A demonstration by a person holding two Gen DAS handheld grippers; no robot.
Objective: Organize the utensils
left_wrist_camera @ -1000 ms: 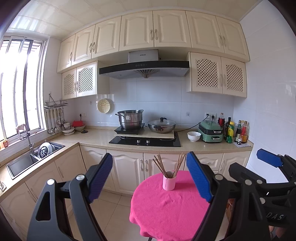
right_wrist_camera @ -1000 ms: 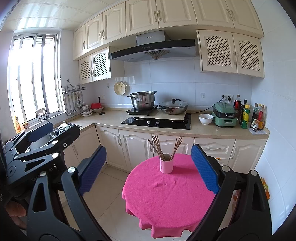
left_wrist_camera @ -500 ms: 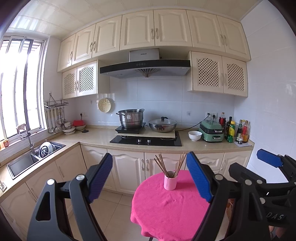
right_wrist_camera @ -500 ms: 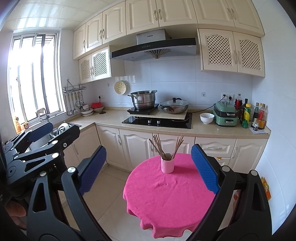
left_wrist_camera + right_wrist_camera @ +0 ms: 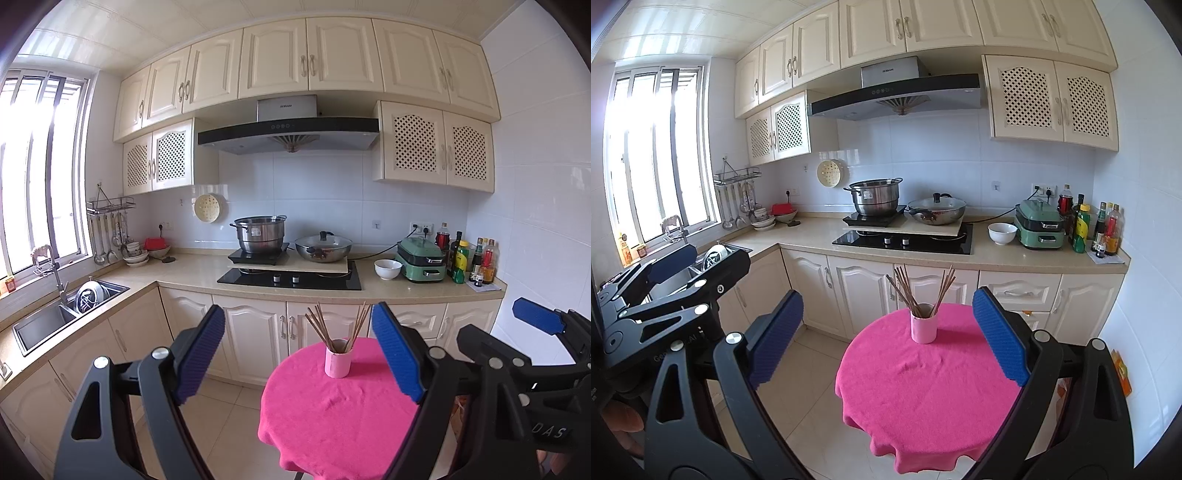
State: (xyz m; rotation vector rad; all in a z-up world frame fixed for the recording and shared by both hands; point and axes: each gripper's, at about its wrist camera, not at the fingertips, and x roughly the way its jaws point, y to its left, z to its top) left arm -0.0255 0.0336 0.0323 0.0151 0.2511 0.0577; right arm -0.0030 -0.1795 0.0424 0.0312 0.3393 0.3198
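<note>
In a cream-cabinet kitchen, a pink cup (image 5: 923, 327) of splayed chopsticks (image 5: 921, 290) is set on the pink-clothed round table (image 5: 934, 387), well ahead of the left gripper (image 5: 301, 354) and right gripper (image 5: 888, 341), both spread empty, seemingly for an approach.

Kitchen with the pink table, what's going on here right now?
A person holds a two-finger gripper in each hand, facing a round table draped in pink cloth. The left gripper and right gripper are both open, empty, short of the table. A pink cup of chopsticks stands untouched near the far edge.
</note>
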